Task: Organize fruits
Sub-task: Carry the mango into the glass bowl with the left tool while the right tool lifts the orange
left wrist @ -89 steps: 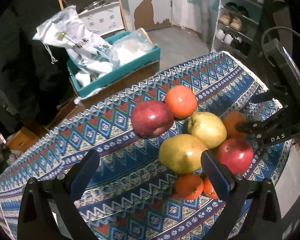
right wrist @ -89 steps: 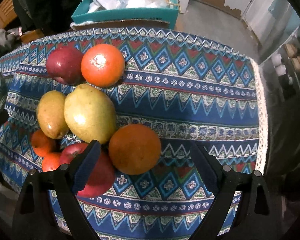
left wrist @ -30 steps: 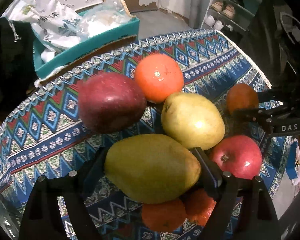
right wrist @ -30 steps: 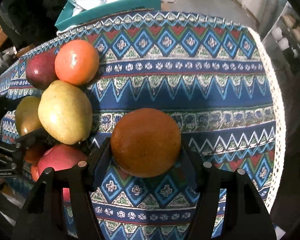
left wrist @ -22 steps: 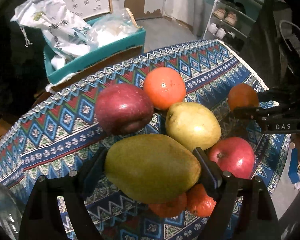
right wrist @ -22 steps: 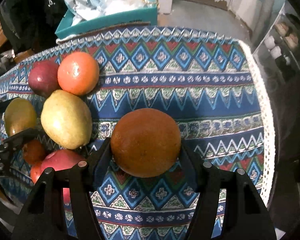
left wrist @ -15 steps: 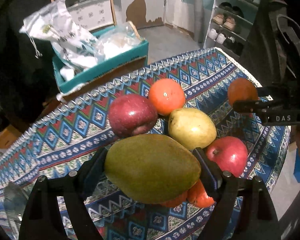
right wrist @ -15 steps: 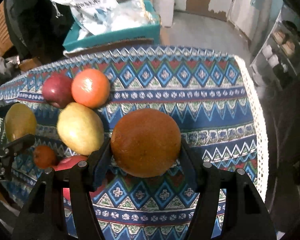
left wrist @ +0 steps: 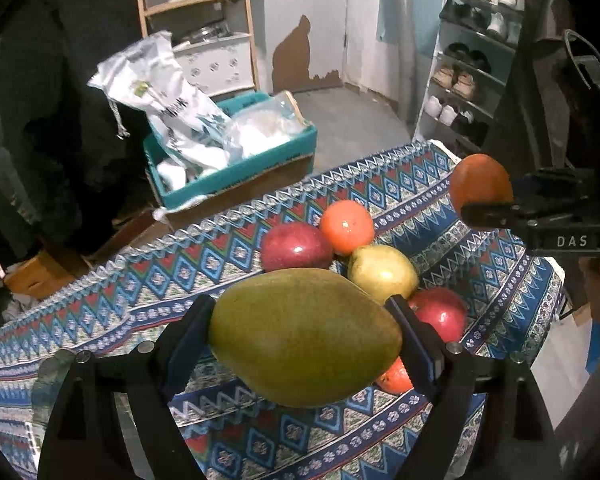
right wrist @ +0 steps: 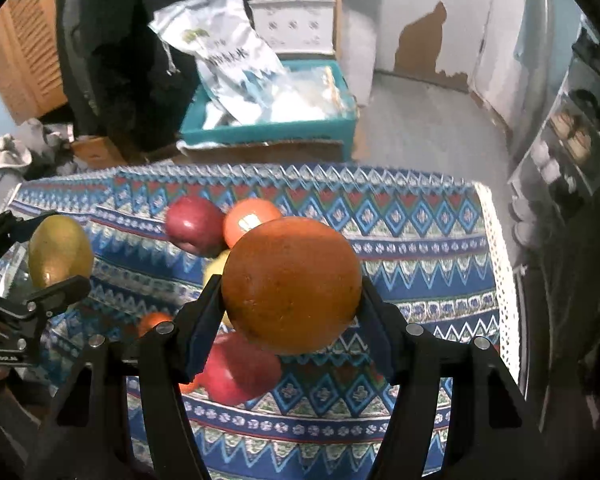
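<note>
My left gripper (left wrist: 300, 330) is shut on a green-yellow pear (left wrist: 306, 356) and holds it in the air above the patterned tablecloth (left wrist: 100, 312). My right gripper (right wrist: 291, 300) is shut on a brownish orange (right wrist: 292, 272), also lifted off the table. On the cloth below lie a dark red apple (left wrist: 296, 246), a bright orange (left wrist: 347, 226), a yellow pear (left wrist: 382, 272), a red apple (left wrist: 438, 312) and a small tangerine (left wrist: 396, 376), partly hidden behind the held pear. In each wrist view the other gripper shows at the side with its fruit.
Behind the table stand a teal box (left wrist: 236, 176) stuffed with plastic bags, a wooden shelf (left wrist: 196, 0) and dark clothing at the left. A shoe rack (left wrist: 468, 60) stands at the right. A lace-trimmed table edge (right wrist: 500, 264) runs along the right side.
Both grippers have risen with their fruit; the table and the remaining fruit now look smaller and farther below. Both views have tilted up to show more of the room.
</note>
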`<act>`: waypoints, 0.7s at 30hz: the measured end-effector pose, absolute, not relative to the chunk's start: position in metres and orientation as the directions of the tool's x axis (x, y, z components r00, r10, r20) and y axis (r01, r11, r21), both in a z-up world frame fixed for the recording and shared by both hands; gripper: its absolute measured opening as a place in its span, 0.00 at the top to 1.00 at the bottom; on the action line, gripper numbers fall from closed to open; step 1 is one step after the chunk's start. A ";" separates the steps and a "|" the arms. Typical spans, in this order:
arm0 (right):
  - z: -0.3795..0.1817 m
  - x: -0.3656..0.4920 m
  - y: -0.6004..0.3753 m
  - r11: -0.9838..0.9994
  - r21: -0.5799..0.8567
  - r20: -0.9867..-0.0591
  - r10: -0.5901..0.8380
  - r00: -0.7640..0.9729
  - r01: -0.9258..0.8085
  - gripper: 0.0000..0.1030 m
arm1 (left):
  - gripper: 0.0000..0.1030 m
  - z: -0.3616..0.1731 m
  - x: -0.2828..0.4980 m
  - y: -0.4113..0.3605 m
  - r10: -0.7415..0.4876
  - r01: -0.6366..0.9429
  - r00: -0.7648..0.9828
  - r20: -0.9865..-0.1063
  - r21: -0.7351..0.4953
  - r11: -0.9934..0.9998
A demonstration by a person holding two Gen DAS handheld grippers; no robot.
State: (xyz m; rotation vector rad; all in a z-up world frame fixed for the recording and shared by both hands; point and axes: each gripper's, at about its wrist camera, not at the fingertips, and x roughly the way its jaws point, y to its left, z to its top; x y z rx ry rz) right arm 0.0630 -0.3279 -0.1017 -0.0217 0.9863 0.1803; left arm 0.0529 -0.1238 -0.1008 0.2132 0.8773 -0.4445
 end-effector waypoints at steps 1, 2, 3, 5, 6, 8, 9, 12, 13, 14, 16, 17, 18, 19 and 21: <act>-0.099 0.063 -0.327 0.984 0.063 -0.827 0.143 0.543 -0.164 0.37 | 0.15 -0.098 0.051 -0.121 -0.286 0.454 0.560 -0.778 -0.001 0.891; -0.094 0.061 -0.324 0.984 0.060 -0.822 0.144 0.551 -0.169 0.37 | 0.15 -0.094 0.050 -0.117 -0.287 0.449 0.563 -0.775 -0.005 0.894; -0.091 0.060 -0.322 0.984 0.059 -0.818 0.146 0.556 -0.171 0.37 | 0.15 -0.090 0.048 -0.113 -0.287 0.442 0.568 -0.772 -0.009 0.897; -0.084 0.057 -0.317 0.982 0.063 -0.810 0.155 0.566 -0.179 0.37 | 0.15 -0.082 0.046 -0.106 -0.280 0.425 0.583 -0.763 -0.007 0.905; -0.080 0.056 -0.313 0.980 0.061 -0.805 0.160 0.572 -0.187 0.37 | 0.15 -0.078 0.045 -0.101 -0.279 0.418 0.592 -0.756 -0.009 0.909; -0.074 0.054 -0.306 0.979 0.055 -0.798 0.163 0.581 -0.199 0.37 | 0.16 -0.070 0.044 -0.093 -0.275 0.402 0.608 -0.745 -0.009 0.915; -0.071 0.053 -0.303 0.977 0.055 -0.793 0.168 0.585 -0.206 0.37 | 0.17 -0.066 0.043 -0.088 -0.278 0.395 0.611 -0.741 -0.019 0.918; -0.064 0.052 -0.293 0.973 0.056 -0.785 0.182 0.592 -0.224 0.37 | 0.17 -0.062 0.041 -0.077 -0.281 0.377 0.612 -0.739 -0.040 0.925; -0.063 0.052 -0.289 0.971 0.057 -0.783 0.188 0.593 -0.232 0.37 | 0.17 -0.061 0.041 -0.074 -0.282 0.373 0.612 -0.739 -0.044 0.927; -0.061 0.052 -0.285 0.969 0.057 -0.782 0.192 0.594 -0.238 0.37 | 0.17 -0.061 0.040 -0.070 -0.282 0.370 0.611 -0.739 -0.048 0.928; -0.059 0.053 -0.277 0.967 0.061 -0.781 0.201 0.591 -0.248 0.37 | 0.17 -0.061 0.039 -0.064 -0.282 0.362 0.609 -0.741 -0.056 0.931; -0.056 0.053 -0.272 0.963 0.067 -0.778 0.213 0.591 -0.259 0.37 | 0.17 -0.062 0.038 -0.060 -0.280 0.357 0.608 -0.743 -0.059 0.932; -0.055 0.054 -0.267 0.960 0.069 -0.776 0.222 0.591 -0.270 0.37 | 0.17 -0.062 0.036 -0.057 -0.277 0.351 0.610 -0.743 -0.060 0.935; -0.054 0.054 -0.262 0.958 0.067 -0.774 0.226 0.591 -0.278 0.37 | 0.17 -0.061 0.035 -0.054 -0.272 0.345 0.613 -0.741 -0.058 0.937; -0.050 0.054 -0.252 0.953 0.063 -0.769 0.235 0.594 -0.297 0.37 | 0.17 -0.057 0.032 -0.046 -0.263 0.333 0.627 -0.734 -0.054 0.941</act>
